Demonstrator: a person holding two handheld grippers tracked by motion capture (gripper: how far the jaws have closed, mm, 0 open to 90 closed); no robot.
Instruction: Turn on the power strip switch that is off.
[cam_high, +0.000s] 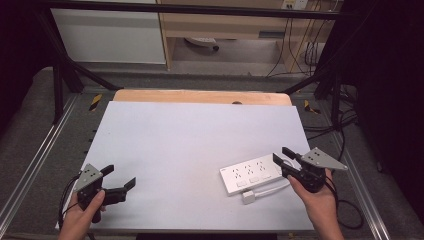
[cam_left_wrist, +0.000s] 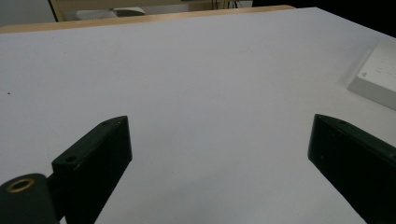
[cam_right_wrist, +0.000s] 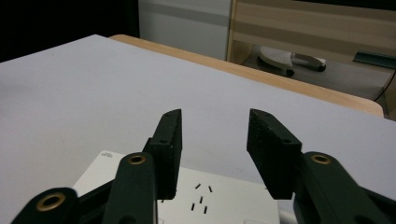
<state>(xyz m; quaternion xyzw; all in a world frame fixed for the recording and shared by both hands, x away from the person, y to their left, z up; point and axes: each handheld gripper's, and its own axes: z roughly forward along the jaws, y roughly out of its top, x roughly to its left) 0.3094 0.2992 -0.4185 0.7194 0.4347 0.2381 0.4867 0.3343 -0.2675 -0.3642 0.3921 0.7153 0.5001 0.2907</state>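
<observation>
A white power strip (cam_high: 252, 173) lies flat on the pale worktop (cam_high: 190, 145) near its front right corner, socket face up, with a short white cord and plug (cam_high: 250, 196) curled just beside its near long edge. Its long axis runs slantwise: the left end sits nearer the front edge of the worktop, the right end angles away toward the right edge, so the strip points roughly from front-centre to the far right. The right hand-held gripper (cam_high: 286, 159) hovers at that right end, jaws parted to a middling gap and holding nothing; in the right gripper view the two black jaws (cam_right_wrist: 215, 154) rise above the strip's socket face (cam_right_wrist: 219, 200), which suggests the person has brought it there to line up on the strip's end or to steady it, since that end is the part closest to the right hand. Whether the jaw tips touch the strip is hard to tell from these angles. The left hand-held gripper (cam_high: 120, 182) sits well apart, near the front left corner of the worktop, jaws spread wide and empty; in the left gripper view it looks across bare worktop with a corner of the power strip (cam_left_wrist: 376, 74) at the far right, so it seems to be waiting in reserve, aimed loosely toward the strip.
</observation>
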